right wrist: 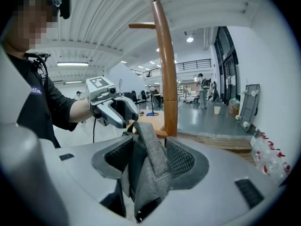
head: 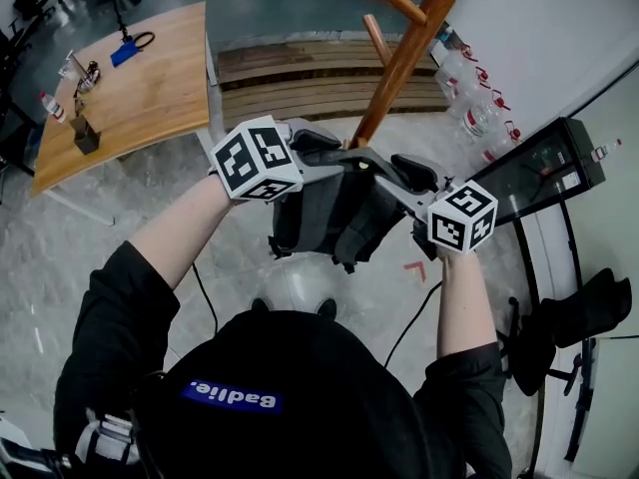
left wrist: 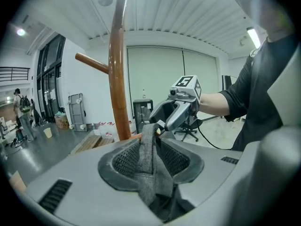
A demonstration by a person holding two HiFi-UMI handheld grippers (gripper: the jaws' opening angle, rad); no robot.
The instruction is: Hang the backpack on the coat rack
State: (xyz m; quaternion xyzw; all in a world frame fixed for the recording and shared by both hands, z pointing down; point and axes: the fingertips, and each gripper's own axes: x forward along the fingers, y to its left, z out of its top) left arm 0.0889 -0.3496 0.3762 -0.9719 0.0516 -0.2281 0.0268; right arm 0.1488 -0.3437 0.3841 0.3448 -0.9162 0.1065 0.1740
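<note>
1. Nearest me, the person [head: 300, 407] in a black top stands with both bare forearms stretched forward. Each hand holds a gripper with its marker cube uppermost.
2. The left gripper [left wrist: 151, 158] has its jaws parted. A grey strap [left wrist: 149, 147] lies loose in the gap with bare mesh pad showing on either side, so nothing is pinched.
3. The right gripper [right wrist: 149, 161] is likewise released. Its jaws stand apart and a folded strap [right wrist: 151, 157] droops between them, squeezed by neither pad.
4. The backpack [head: 334, 218], dark grey, hangs between the two grippers, just beyond the person's hands. In each gripper view the strap rises to a short wooden peg [right wrist: 160, 134] low on the pole and seems to lie over it. I cannot tell whether that peg carries the whole weight.
5. Right behind the bag rises the coat rack [head: 404, 58], a brown wooden pole. An upper peg [head: 397, 0] juts out to the left, with another just below it.
6. Farther off, a slatted wooden platform [head: 300, 83] lies on the floor beyond the rack. A wooden table [head: 140, 78] stands at the far left. A cluster of clear bottles [head: 474, 103] sits at the far right by the white wall.
</note>
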